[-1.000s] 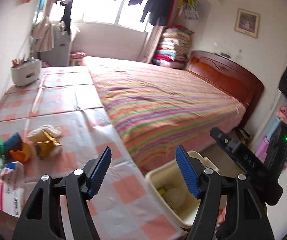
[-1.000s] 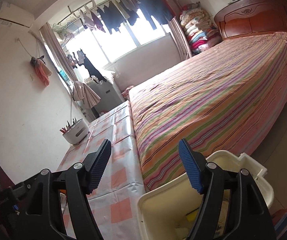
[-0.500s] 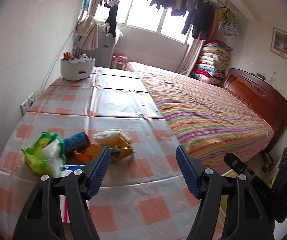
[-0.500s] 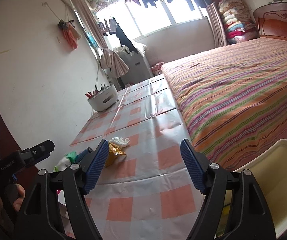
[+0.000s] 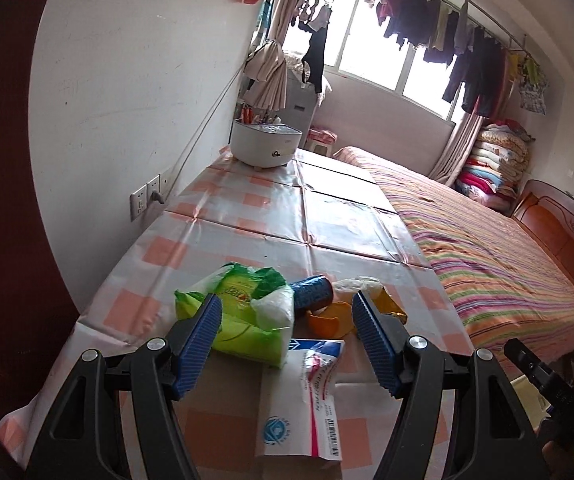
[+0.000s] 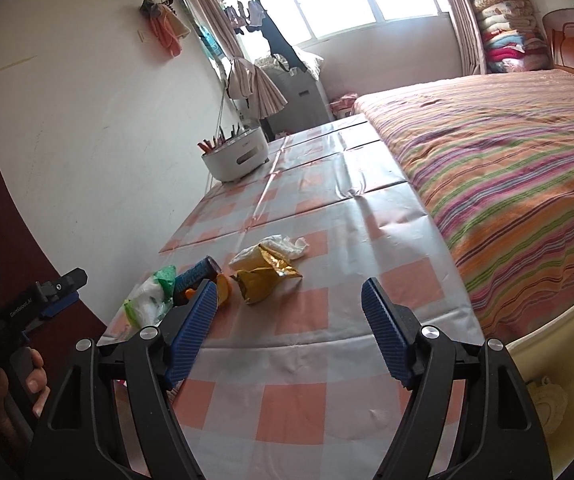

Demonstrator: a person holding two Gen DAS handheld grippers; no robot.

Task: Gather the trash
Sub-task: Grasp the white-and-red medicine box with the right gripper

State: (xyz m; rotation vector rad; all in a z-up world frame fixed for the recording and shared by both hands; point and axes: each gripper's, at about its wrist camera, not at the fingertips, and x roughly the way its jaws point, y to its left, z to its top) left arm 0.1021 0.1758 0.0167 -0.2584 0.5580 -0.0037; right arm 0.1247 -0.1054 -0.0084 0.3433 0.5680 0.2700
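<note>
Both claws gape wide, holding nothing. The left gripper point(image 5: 287, 334) hangs over the checked table point(image 5: 247, 216), the green packet point(image 5: 243, 312) at its eleven o'clock and the white mailer point(image 5: 307, 392) directly below. From the right gripper point(image 6: 289, 326), the yellow wrapper point(image 6: 265, 274) lies at twelve o'clock, beside crumpled tissue point(image 6: 283, 246).

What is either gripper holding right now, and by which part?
Nothing is held. The left gripper is open above the green tissue pack, and the right gripper is open over the checked tablecloth, with nothing between its pads.
</note>
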